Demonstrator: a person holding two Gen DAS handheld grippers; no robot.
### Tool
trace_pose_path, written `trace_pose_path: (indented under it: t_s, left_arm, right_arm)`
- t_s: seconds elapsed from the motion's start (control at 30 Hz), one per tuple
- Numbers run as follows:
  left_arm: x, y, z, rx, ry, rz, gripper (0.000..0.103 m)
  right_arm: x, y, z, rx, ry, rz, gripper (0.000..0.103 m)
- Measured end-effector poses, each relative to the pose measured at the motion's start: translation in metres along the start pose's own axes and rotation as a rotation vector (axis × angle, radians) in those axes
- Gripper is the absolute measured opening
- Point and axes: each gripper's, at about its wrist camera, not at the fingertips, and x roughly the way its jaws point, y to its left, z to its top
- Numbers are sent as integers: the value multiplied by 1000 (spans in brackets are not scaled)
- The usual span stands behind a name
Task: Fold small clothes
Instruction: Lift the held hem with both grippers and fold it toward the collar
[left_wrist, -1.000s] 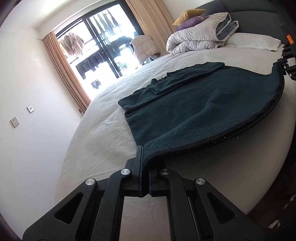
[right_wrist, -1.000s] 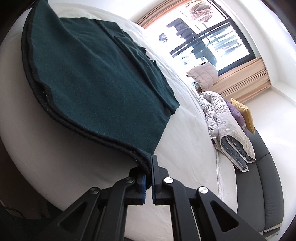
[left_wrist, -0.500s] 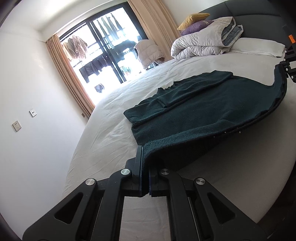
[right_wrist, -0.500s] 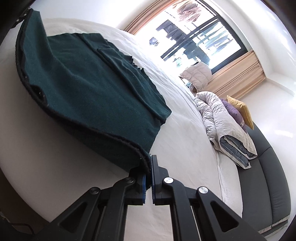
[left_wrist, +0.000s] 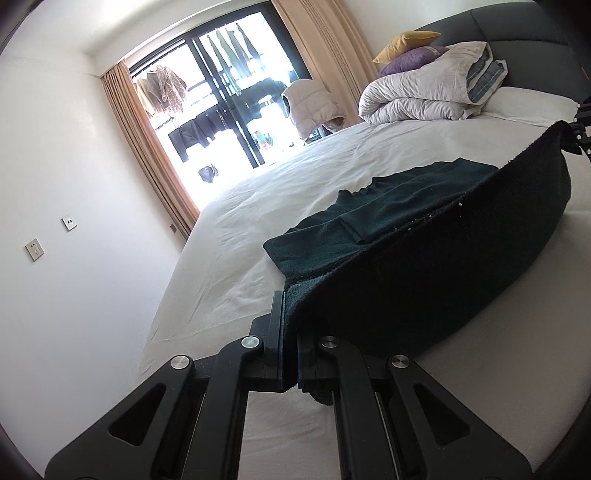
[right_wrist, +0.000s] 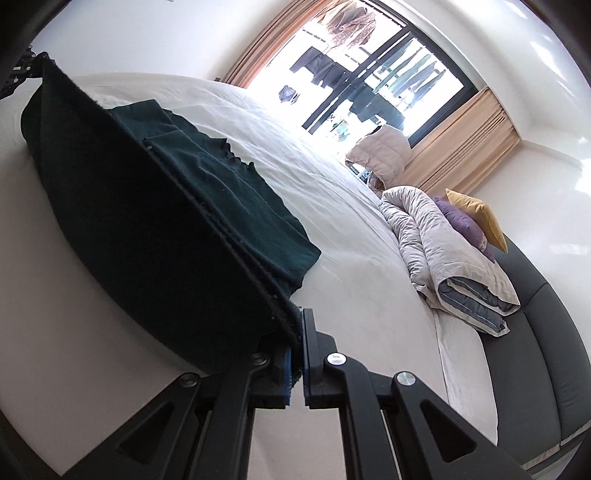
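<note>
A dark green knit garment (left_wrist: 424, 254) (right_wrist: 155, 221) lies partly on the white bed (left_wrist: 280, 229), its near hem lifted off the sheet. My left gripper (left_wrist: 290, 302) is shut on one corner of that hem. My right gripper (right_wrist: 300, 321) is shut on the opposite corner. The hem hangs as a sagging band between the two, and its dark underside faces both cameras. The far part of the garment, with a folded sleeve (left_wrist: 399, 206), still rests flat on the sheet. In the left wrist view the right gripper (left_wrist: 578, 129) shows at the far right edge.
A rolled grey-white duvet (left_wrist: 428, 92) (right_wrist: 443, 254) sits by the dark headboard (right_wrist: 546, 350) with purple and yellow cushions (left_wrist: 410, 48). A puffy pale jacket (left_wrist: 312, 103) hangs near the balcony door with tan curtains (left_wrist: 147, 147). A white wall stands left of the bed.
Both grippers have risen and carried the near hem up and toward the far part of the garment. More of the dark underside shows, and less of the flat top is visible.
</note>
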Motion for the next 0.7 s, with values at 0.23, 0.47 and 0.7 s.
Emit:
trace_pose_path:
  t_s: [0.23, 0.47, 0.7]
  left_arm:
    - [37, 6, 24, 20, 37, 8, 3]
    - [82, 17, 54, -3, 76, 3, 3]
    - [139, 23, 75, -25, 139, -14, 3]
  right_arm:
    - [38, -13, 17, 40, 24, 30, 3]
    - [77, -21, 33, 54, 47, 48, 3]
    - [121, -34, 53, 82, 83, 92, 3]
